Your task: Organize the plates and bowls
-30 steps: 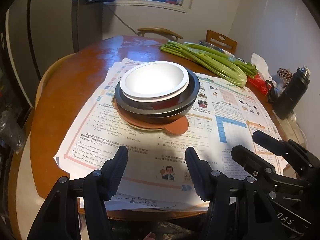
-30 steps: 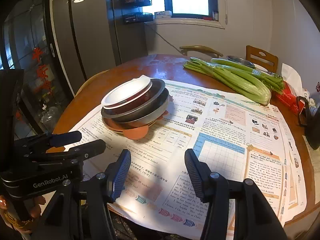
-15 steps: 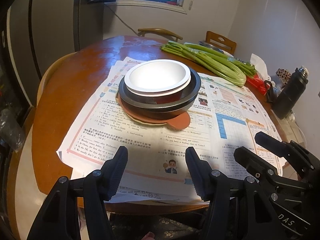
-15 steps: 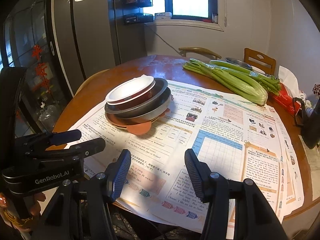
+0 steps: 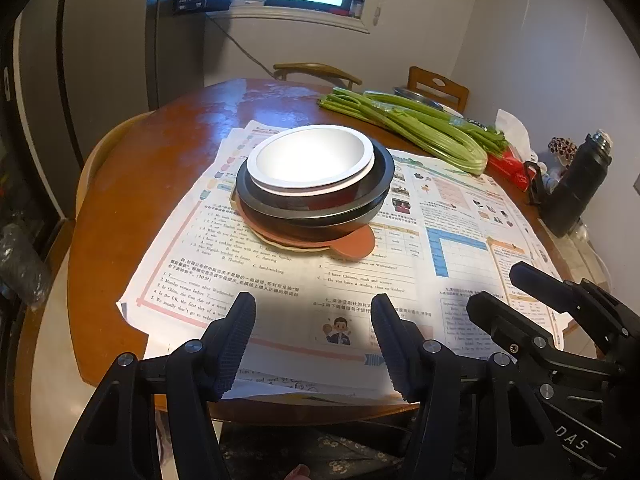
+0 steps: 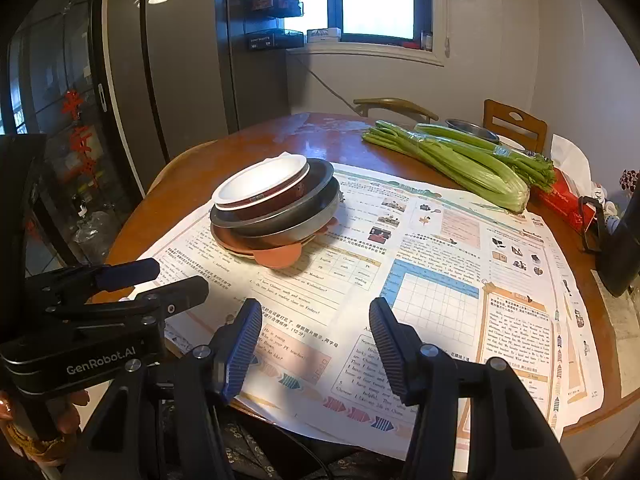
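Observation:
A stack of dishes stands on the newspaper, left of the table's middle. On top sits a white bowl point(image 5: 310, 158) point(image 6: 260, 180), nested in a dark red bowl point(image 6: 276, 200). Under them lie grey metal plates point(image 5: 320, 216) point(image 6: 292, 216), and an orange plate with a tab point(image 5: 354, 244) point(image 6: 278, 258) is at the bottom. My left gripper point(image 5: 312, 320) point(image 6: 176, 278) hangs open over the table's near edge, well short of the stack and holding nothing. To its right my right gripper point(image 6: 314, 320) point(image 5: 500, 288) is open and holds nothing either.
Newspaper sheets point(image 5: 460, 240) cover much of the round wooden table point(image 5: 160, 168). Celery bunches point(image 6: 472, 164) lie at the back right, with a metal bowl point(image 6: 472, 128) behind them. A black flask point(image 5: 576, 188) and a red packet point(image 5: 512, 164) stand at the right edge. Chairs point(image 5: 438, 88) are behind the table.

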Available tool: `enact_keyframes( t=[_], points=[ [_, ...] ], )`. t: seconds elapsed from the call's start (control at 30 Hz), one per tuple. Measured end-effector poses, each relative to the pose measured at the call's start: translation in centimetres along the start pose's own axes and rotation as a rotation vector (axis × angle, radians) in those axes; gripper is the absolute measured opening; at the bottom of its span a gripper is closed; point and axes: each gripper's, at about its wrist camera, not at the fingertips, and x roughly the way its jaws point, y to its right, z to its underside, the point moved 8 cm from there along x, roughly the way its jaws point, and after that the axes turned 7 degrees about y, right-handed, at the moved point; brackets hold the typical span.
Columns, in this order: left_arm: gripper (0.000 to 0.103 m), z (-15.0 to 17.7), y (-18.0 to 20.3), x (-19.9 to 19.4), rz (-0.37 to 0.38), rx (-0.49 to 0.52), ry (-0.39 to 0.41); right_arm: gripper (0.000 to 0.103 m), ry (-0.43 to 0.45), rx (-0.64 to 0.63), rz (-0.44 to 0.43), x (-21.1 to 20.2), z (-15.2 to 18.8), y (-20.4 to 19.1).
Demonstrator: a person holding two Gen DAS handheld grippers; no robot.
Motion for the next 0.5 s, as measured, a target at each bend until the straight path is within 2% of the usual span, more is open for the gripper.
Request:
enact_keyframes(
  t=[0.5],
  points=[
    [0.062,-0.07,-0.29,-0.33,-0.001,-0.006,0.007,0.055,0.0,-0.005,-0.004,0.06,0.02,-0.29]
  ],
)
